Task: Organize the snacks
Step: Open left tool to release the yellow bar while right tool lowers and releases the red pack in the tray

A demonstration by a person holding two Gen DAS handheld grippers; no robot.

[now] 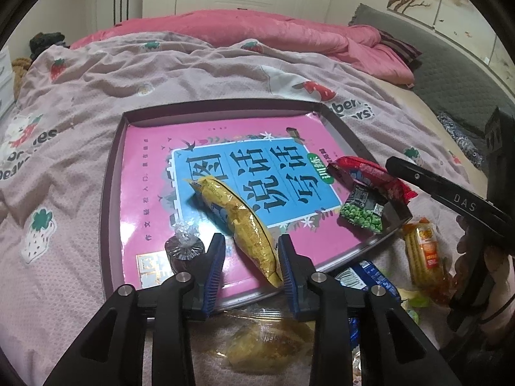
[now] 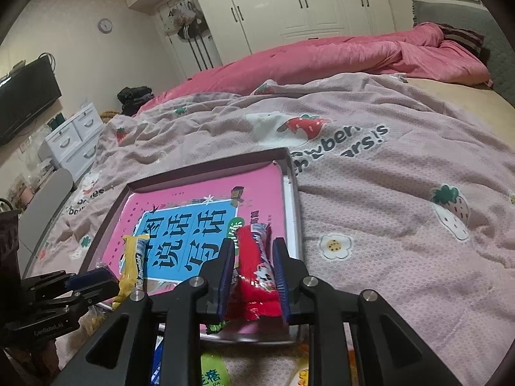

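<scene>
A dark-rimmed tray (image 1: 109, 193) lies on the bed with a pink book (image 1: 151, 167) inside it. A yellow snack packet (image 1: 238, 222) rests on the book between the blue pads of my left gripper (image 1: 251, 257). The right pad touches it and a gap shows at the left pad, so the jaws stand open. In the right wrist view my right gripper (image 2: 252, 273) is shut on a red snack packet (image 2: 254, 276) above the tray's near right corner. A green pea packet (image 1: 362, 212) and a dark wrapped cake (image 1: 185, 247) also lie in the tray.
Loose snacks lie on the pink strawberry blanket (image 1: 80, 96) in front of the tray: an orange corn packet (image 1: 421, 251), a blue packet (image 1: 367, 276) and a clear-wrapped pastry (image 1: 267, 344). A pink quilt (image 2: 322, 58) is heaped at the far side of the bed.
</scene>
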